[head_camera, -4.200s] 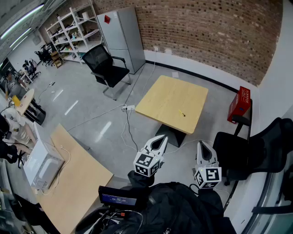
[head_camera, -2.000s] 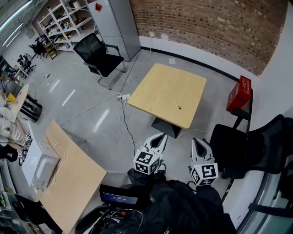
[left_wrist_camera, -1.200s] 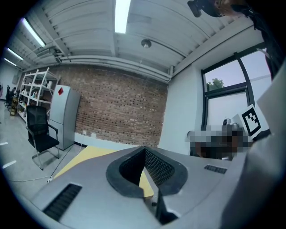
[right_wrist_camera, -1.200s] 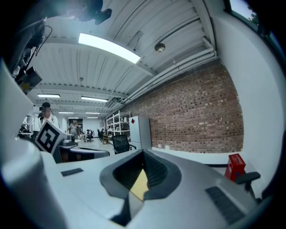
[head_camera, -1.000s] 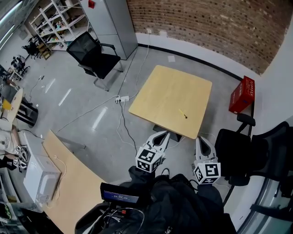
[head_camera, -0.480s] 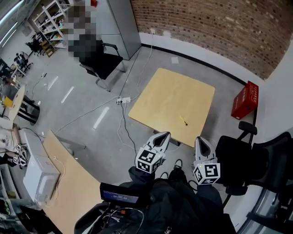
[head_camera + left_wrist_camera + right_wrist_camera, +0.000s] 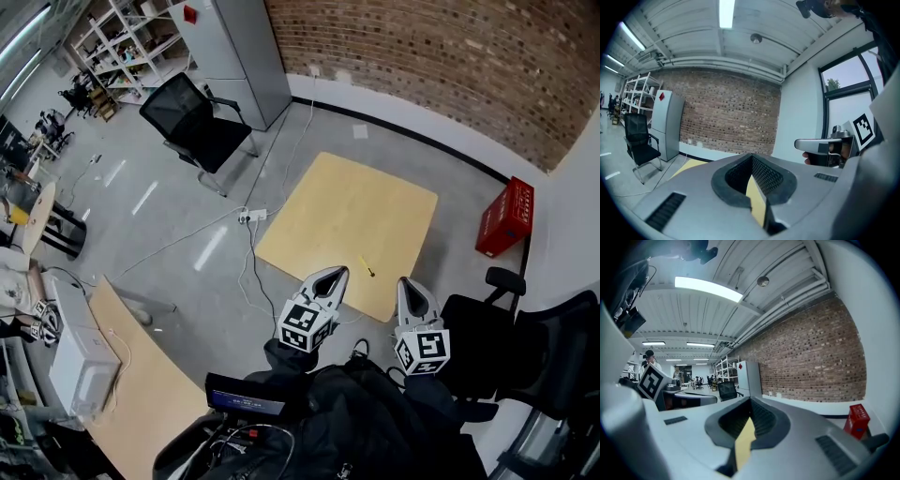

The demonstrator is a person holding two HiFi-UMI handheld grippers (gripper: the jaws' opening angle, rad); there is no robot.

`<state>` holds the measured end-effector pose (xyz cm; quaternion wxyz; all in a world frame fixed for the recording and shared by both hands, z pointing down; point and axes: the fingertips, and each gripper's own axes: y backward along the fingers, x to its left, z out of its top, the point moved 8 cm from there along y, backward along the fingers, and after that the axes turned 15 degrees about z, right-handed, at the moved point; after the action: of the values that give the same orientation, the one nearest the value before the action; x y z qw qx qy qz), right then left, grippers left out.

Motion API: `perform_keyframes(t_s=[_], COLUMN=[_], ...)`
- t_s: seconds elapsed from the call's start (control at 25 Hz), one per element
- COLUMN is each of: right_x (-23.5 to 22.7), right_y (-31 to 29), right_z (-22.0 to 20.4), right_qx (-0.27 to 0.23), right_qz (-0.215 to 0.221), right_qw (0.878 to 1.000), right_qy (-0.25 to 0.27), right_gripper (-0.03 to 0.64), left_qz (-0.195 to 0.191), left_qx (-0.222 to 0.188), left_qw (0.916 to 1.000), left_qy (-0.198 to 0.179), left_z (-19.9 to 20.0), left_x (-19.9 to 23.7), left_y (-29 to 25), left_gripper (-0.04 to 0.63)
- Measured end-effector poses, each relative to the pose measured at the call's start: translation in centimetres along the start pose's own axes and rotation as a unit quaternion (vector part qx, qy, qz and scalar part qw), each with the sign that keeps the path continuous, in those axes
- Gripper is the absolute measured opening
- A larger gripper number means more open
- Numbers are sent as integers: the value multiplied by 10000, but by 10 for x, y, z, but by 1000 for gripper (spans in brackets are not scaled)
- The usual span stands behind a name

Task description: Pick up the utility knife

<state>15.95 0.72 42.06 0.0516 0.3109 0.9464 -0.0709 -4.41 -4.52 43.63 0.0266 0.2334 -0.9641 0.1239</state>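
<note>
Utility knife [image 7: 366,267] on the table [image 7: 323,202], ahead between left gripper [image 7: 333,275] and right gripper [image 7: 406,284], both closed and empty

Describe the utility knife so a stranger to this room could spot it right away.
Find the square light-wood table in the middle of the grey floor. The utility knife lies near the table's lower edge in the head view, toward the right. It is a thin yellow sliver with a dark tip, and the only thing on that tabletop.
</note>
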Motion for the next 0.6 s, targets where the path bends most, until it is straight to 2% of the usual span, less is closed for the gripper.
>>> perform_keyframes(t_s=[0.6], right_x=[-53], right_y=[-10], right_z=[-4], right_qx=[-30], right_qz=[212], right_qw=[9994], right_qy=[-258], right_gripper=[3], left_qz=[325], left_qx=[64], left_qw=[9994], left_qy=[-53], left_z=[7], left_x=[-16], left_y=[-43], left_gripper=[0])
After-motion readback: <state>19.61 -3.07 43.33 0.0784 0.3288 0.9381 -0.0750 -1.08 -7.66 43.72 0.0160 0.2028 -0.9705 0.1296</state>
